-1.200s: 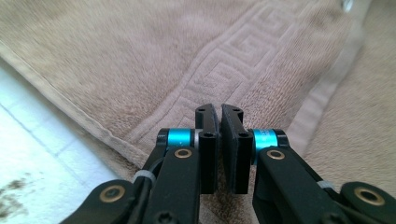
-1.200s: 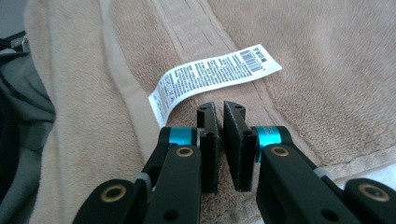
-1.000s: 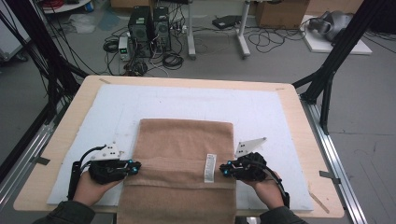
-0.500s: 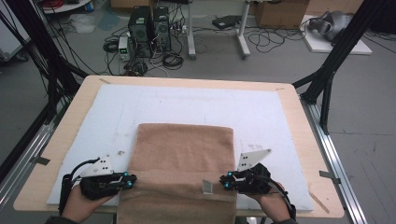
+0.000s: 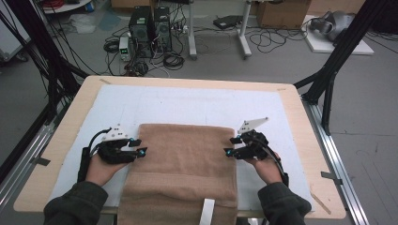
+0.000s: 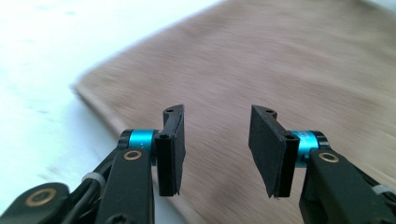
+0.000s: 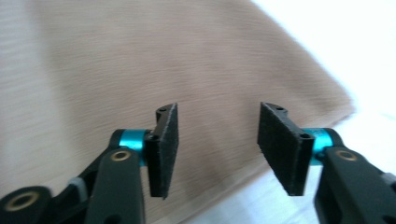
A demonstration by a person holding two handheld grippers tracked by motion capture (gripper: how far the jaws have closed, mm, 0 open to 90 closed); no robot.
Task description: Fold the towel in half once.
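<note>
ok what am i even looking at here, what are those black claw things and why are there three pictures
A person sits at a table and holds a hand-held gripper in each hand; there is no robot arm. The high view looks down from above: the left gripper and the right gripper sit at either side edge of a folded brown towel, which lies on a white mat and hangs over the near table edge. The other two pictures come from small cameras riding on the left gripper and the right gripper, each looking along its own black jaws at the towel. Both sets of jaws have just been opening, and nothing is between them.
</note>
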